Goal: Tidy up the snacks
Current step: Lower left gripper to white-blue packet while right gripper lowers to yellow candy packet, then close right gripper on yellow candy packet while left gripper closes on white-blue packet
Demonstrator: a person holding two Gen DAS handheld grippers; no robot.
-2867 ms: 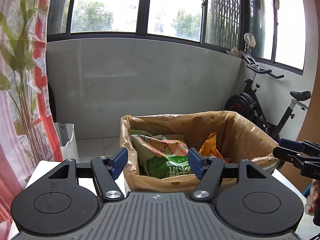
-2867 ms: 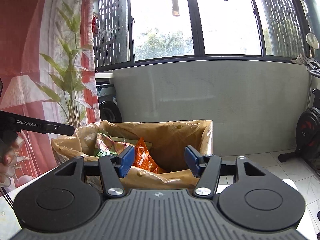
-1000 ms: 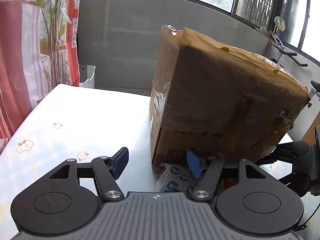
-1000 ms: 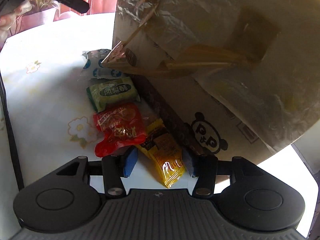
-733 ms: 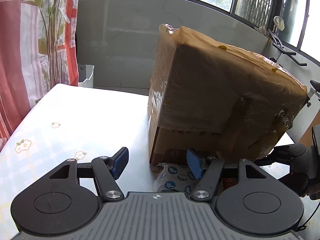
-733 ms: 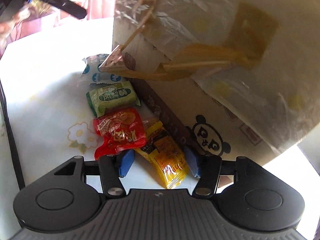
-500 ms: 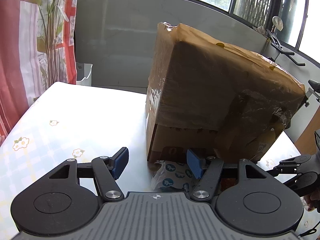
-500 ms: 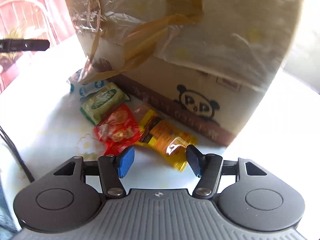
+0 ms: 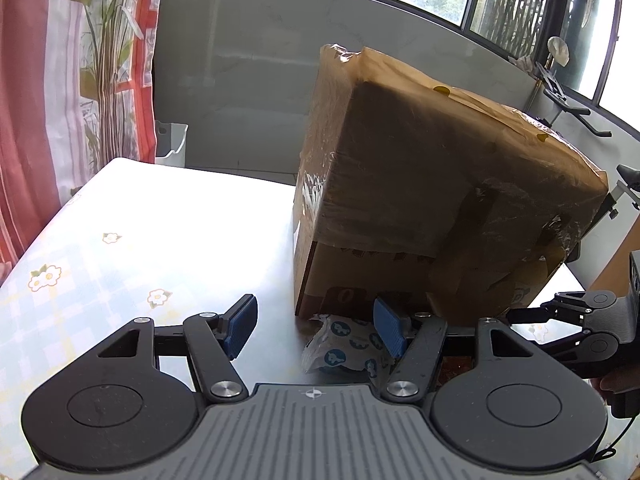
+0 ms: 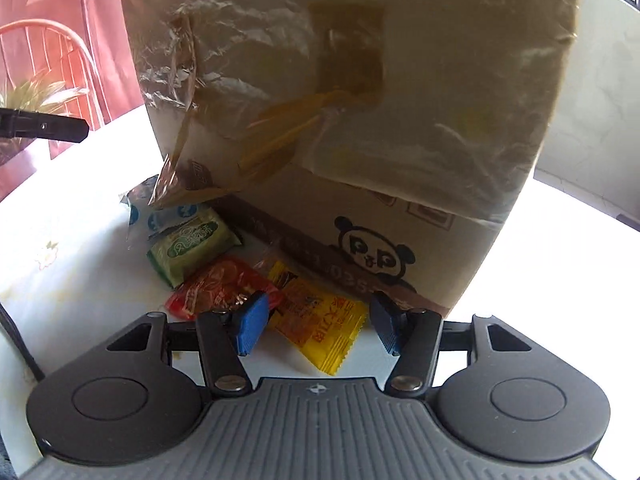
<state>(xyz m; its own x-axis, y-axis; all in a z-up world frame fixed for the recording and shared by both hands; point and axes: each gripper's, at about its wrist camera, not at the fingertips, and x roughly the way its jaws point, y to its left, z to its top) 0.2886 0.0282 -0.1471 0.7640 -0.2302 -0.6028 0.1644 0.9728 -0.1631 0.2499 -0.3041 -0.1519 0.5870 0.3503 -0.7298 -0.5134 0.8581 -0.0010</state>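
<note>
A tape-wrapped brown cardboard box stands on the floral worktop. Four small snack packets lie unsorted at its base. Both grippers hover beside them, jaws half open, empty.

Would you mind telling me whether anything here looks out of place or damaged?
The cardboard box looks rough: crumpled tape and a loose plastic strip hang off its corner. Four snack packets lie loose on the table along its base, the blue-and-white packet partly under that strip.
</note>
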